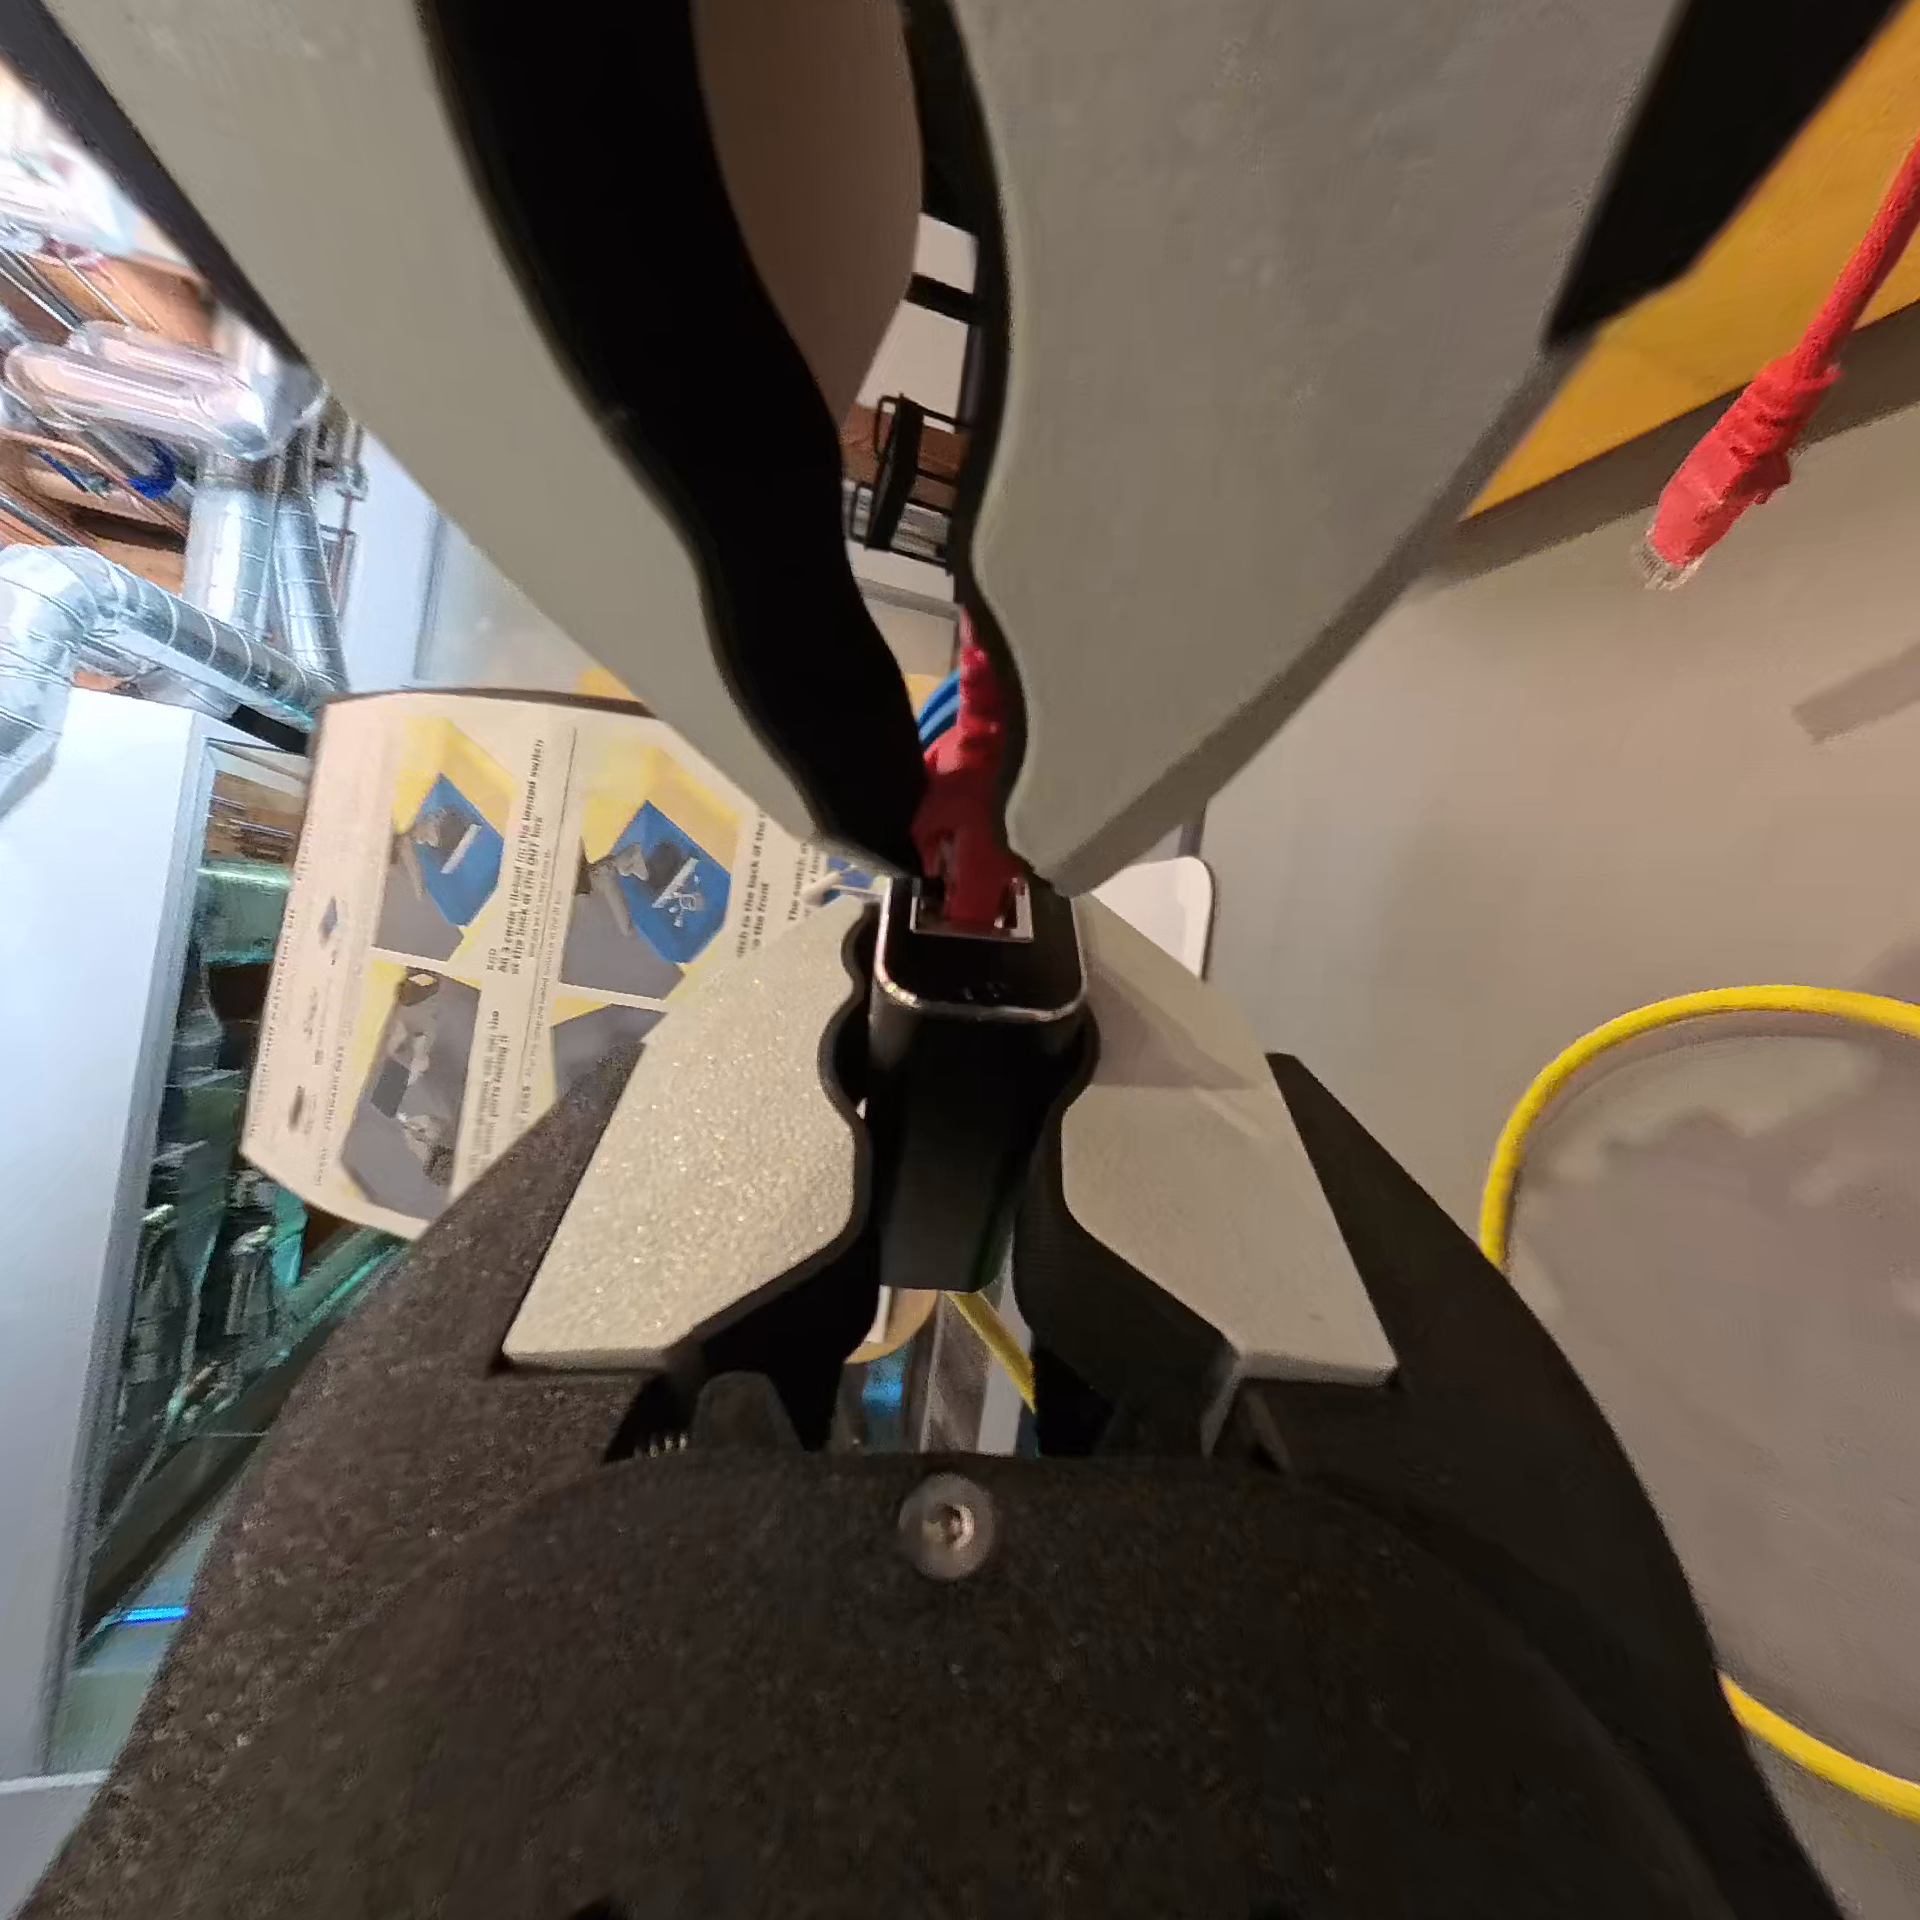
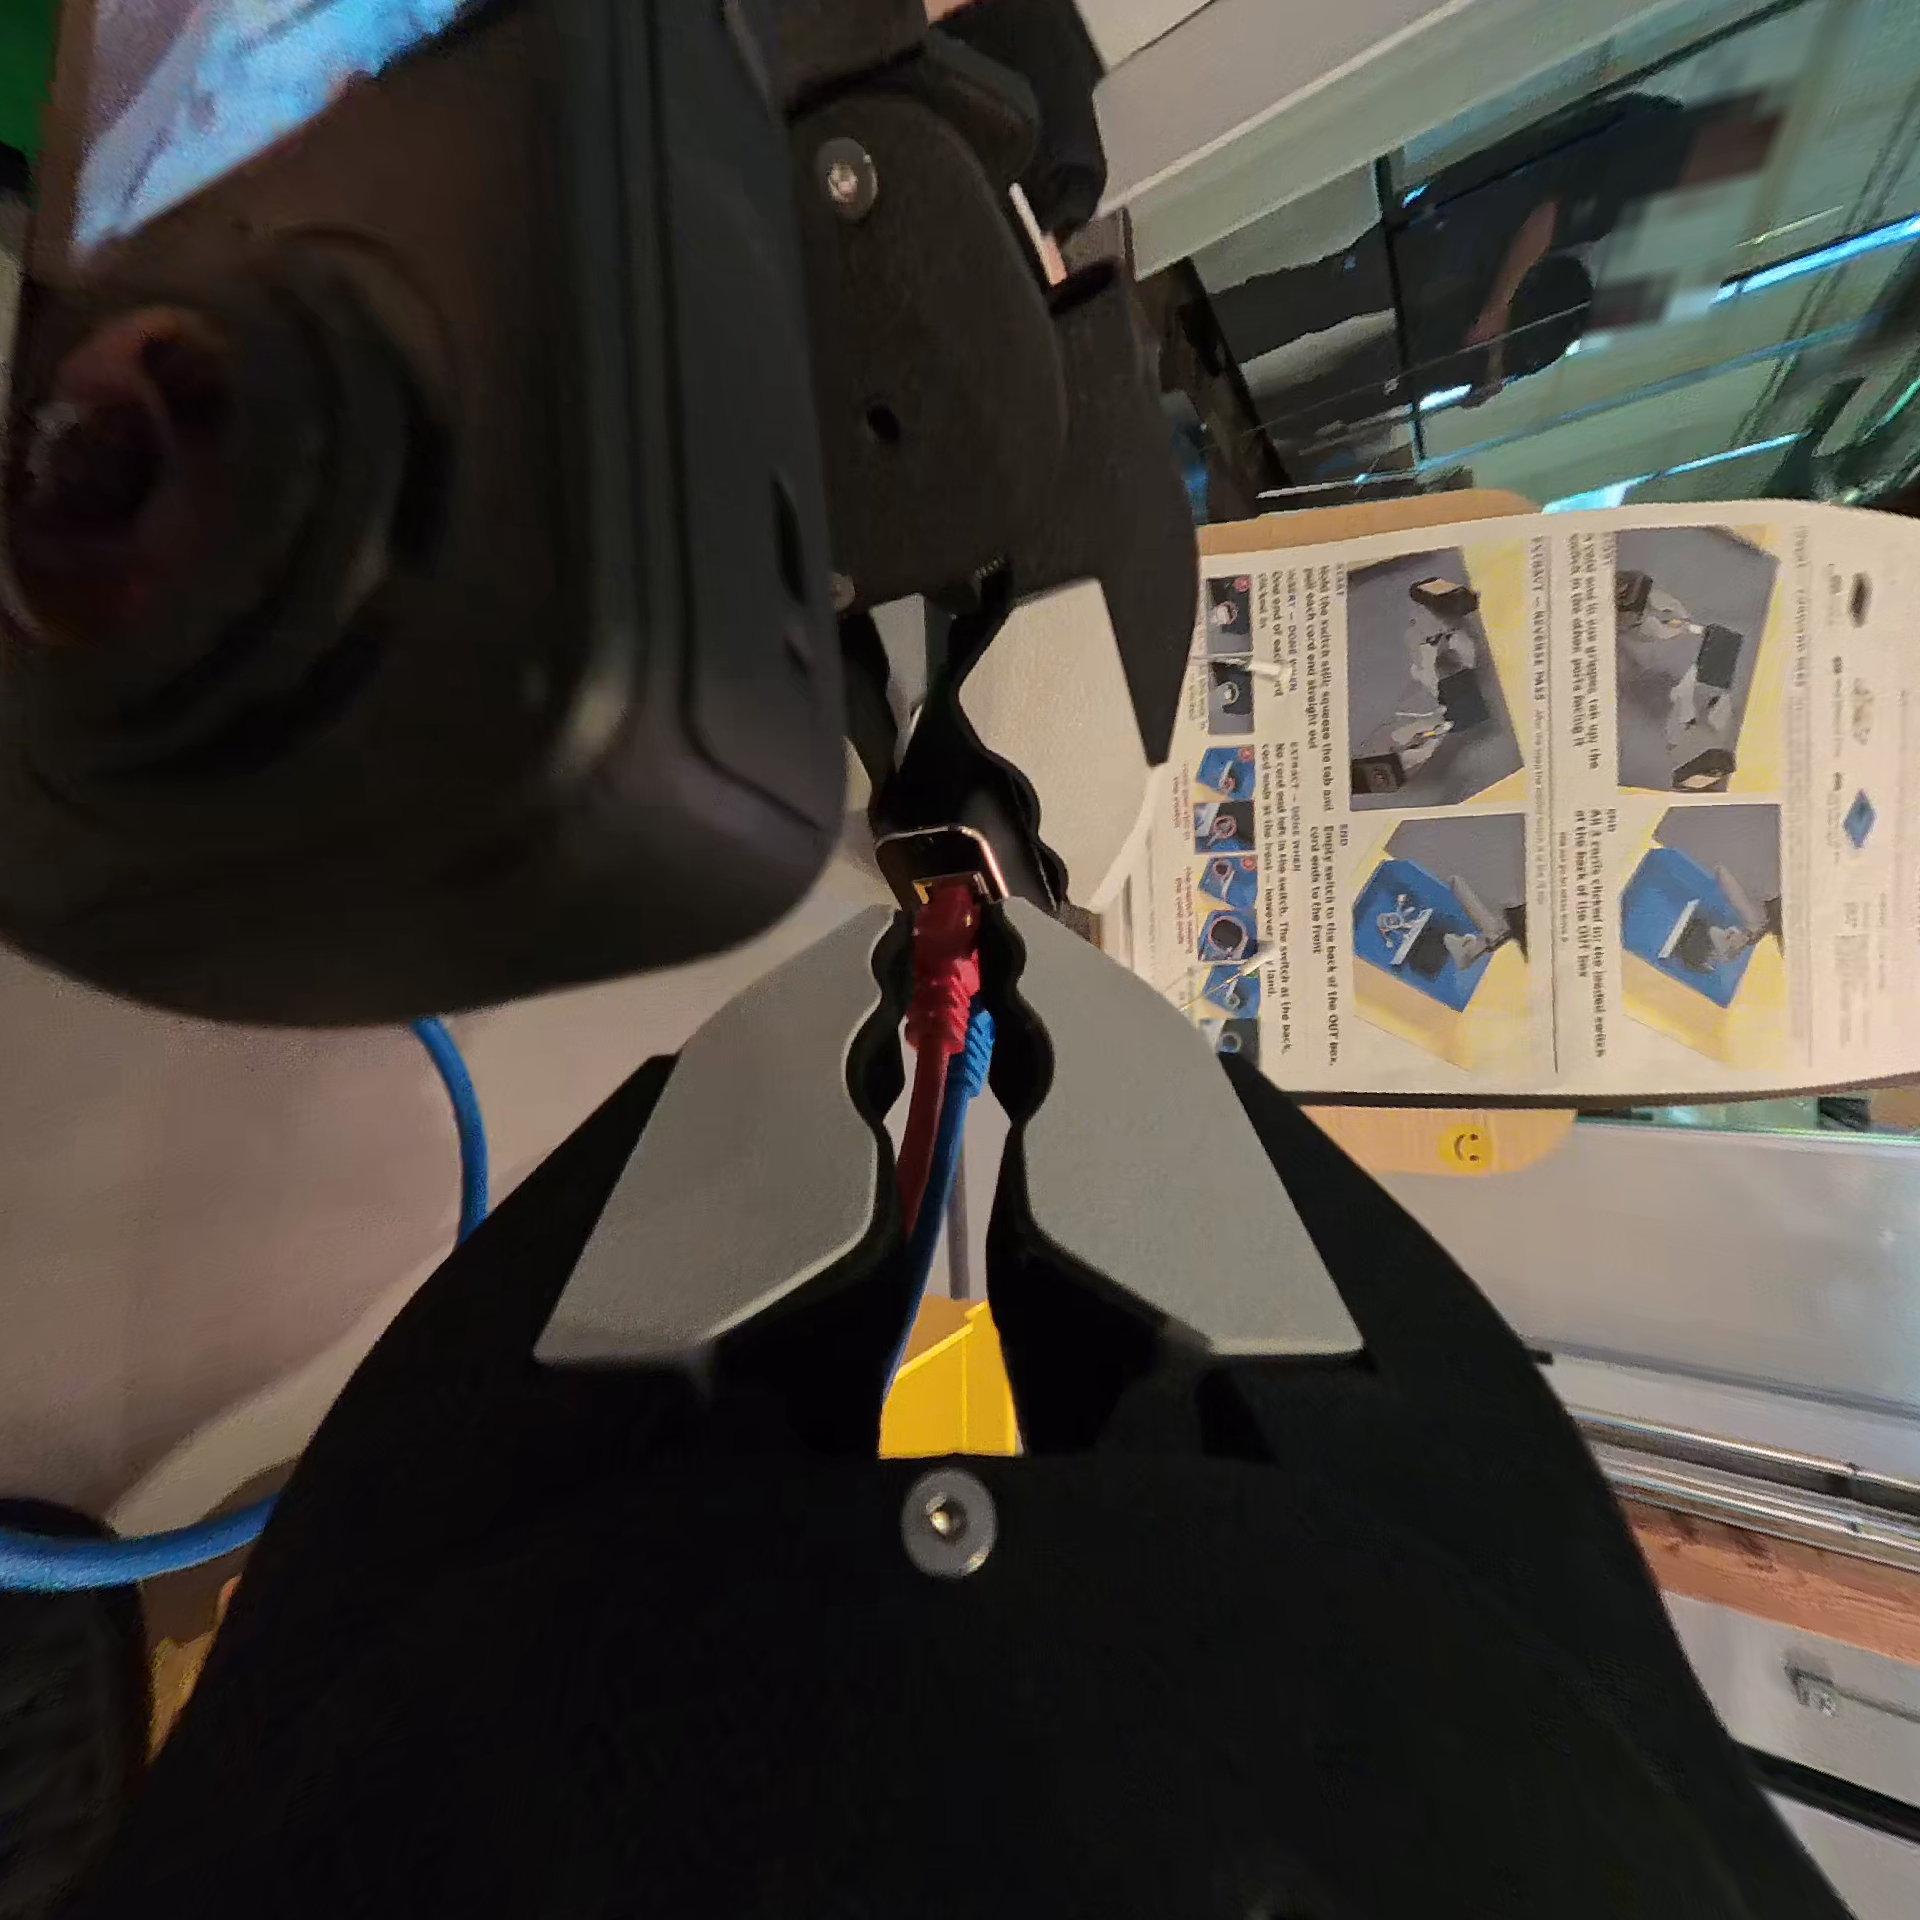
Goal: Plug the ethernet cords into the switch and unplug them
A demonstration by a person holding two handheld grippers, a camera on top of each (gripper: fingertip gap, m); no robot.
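Note:
My left gripper (image 1: 971,966) is shut on a small black switch (image 1: 971,1101) and holds it end-on, with a port facing away from the camera. My right gripper (image 2: 951,935) is shut on a red ethernet plug (image 2: 943,966), whose tip sits in the switch port (image 2: 940,857). In the left wrist view the right gripper's grey fingers (image 1: 1195,623) come down from the top onto the same red plug (image 1: 966,831). A blue plug and cord (image 2: 971,1049) runs between the right fingers beside the red one. A second red plug (image 1: 1745,457) hangs free at the upper right.
A yellow cord (image 1: 1527,1101) loops over the grey surface on the right. A printed instruction sheet (image 2: 1507,810) stands behind the switch and shows in the left wrist view (image 1: 499,935) too. A yellow bin (image 2: 945,1382) lies below the right gripper. A blue cord loop (image 2: 462,1122) hangs at the left. There is about 6 cm between the tips of the two grippers.

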